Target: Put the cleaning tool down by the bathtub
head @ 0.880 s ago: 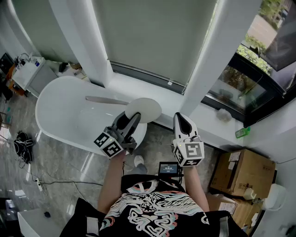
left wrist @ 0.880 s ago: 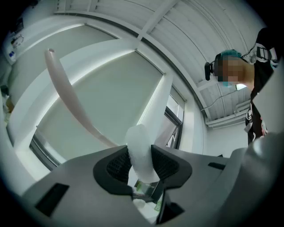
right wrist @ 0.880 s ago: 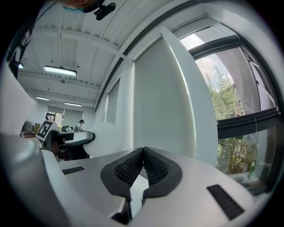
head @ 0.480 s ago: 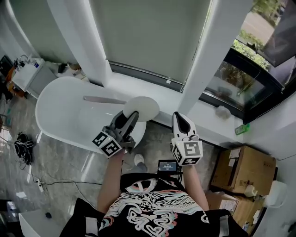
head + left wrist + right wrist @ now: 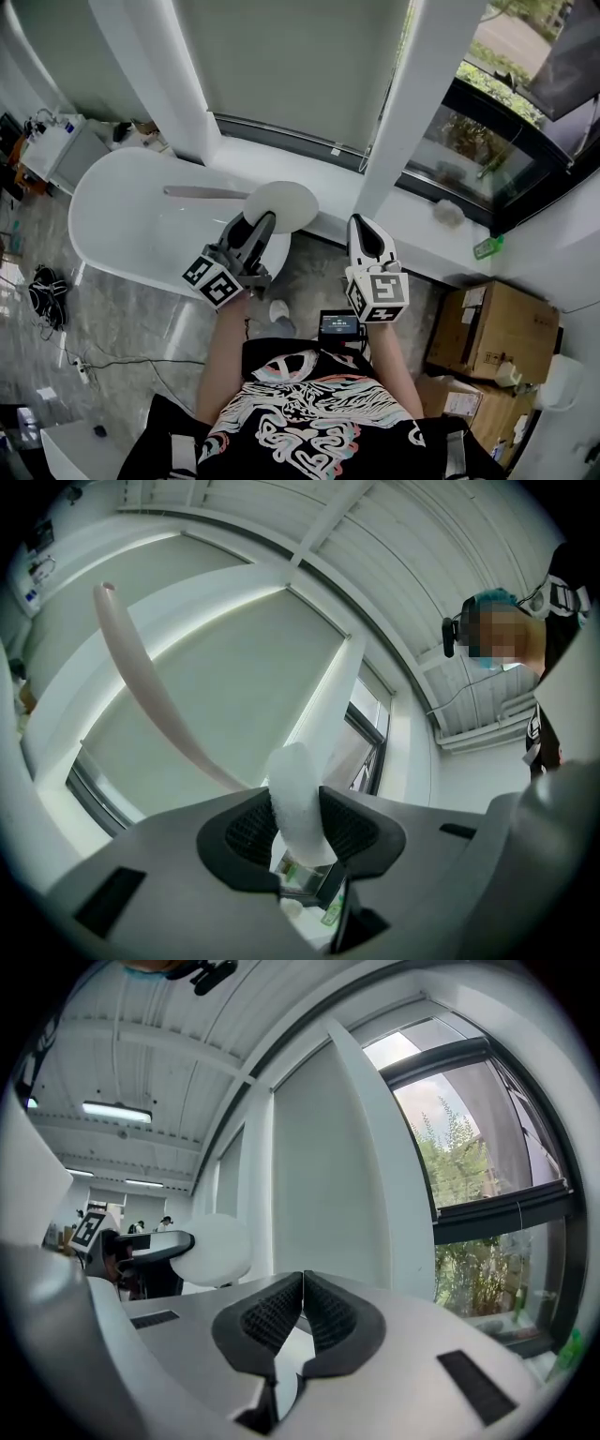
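The left gripper's fingers are clenched on the white soft edge of the cleaning tool, which stands up between them. From this pad the long pale handle curves away to the upper left in the left gripper view. The right gripper's fingers are pressed together and there is nothing between them.

In the head view the left gripper points a little upward and carries the cleaning tool as a round white disc in front of it. The disc shows over the right end of the bathtub, close to the white window sill. The handle reaches from the disc to the left, across the inside of the tub. Whether the disc touches the tub I cannot tell. The right gripper is held level beside the left one, apart from the tool, over the grey floor.

Further to the right, cardboard boxes stand on the floor, and a green bottle lies on the sill.
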Tool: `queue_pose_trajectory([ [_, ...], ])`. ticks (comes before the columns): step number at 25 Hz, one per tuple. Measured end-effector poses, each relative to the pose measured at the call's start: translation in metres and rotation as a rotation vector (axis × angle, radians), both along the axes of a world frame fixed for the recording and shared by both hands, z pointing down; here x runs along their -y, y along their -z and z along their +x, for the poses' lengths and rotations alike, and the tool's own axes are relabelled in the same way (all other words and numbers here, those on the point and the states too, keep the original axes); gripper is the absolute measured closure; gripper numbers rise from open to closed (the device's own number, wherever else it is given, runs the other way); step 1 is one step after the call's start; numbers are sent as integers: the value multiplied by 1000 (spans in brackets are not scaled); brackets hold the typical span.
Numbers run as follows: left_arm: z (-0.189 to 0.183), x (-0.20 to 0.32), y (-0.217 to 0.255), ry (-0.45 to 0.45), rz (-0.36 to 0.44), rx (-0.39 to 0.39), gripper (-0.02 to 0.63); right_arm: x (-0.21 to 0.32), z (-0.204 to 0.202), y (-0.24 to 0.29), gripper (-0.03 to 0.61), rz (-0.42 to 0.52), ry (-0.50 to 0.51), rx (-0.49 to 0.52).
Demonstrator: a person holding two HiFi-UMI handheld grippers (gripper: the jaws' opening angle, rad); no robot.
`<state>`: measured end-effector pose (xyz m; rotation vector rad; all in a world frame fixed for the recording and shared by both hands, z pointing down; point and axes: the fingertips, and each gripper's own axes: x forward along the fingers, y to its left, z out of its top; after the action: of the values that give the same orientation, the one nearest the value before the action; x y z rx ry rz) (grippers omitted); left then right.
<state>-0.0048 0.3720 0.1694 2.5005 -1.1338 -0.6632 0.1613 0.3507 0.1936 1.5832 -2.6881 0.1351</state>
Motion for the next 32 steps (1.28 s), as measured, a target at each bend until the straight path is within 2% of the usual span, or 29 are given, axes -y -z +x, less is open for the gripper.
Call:
queue_pose_trajectory([
  [7,11,5,-7,-13,-26,-17,474,-2,7,-3,551,2,22,-15],
  [14,32,39,-16,-59,-41,-14,474,23,16,-14,551,-8,11,-51],
  [21,37,112,-31,-95,-66,-30,474,90,24,-29,551,-40,-22,-67],
  [24,29,155,-36,-98,-83,-37,474,132,17,-32,551,-57,-22,-67],
  [32,8,234,-42,-112,-101,-52,474,206,-6,-32,551,-83,-14,-54],
])
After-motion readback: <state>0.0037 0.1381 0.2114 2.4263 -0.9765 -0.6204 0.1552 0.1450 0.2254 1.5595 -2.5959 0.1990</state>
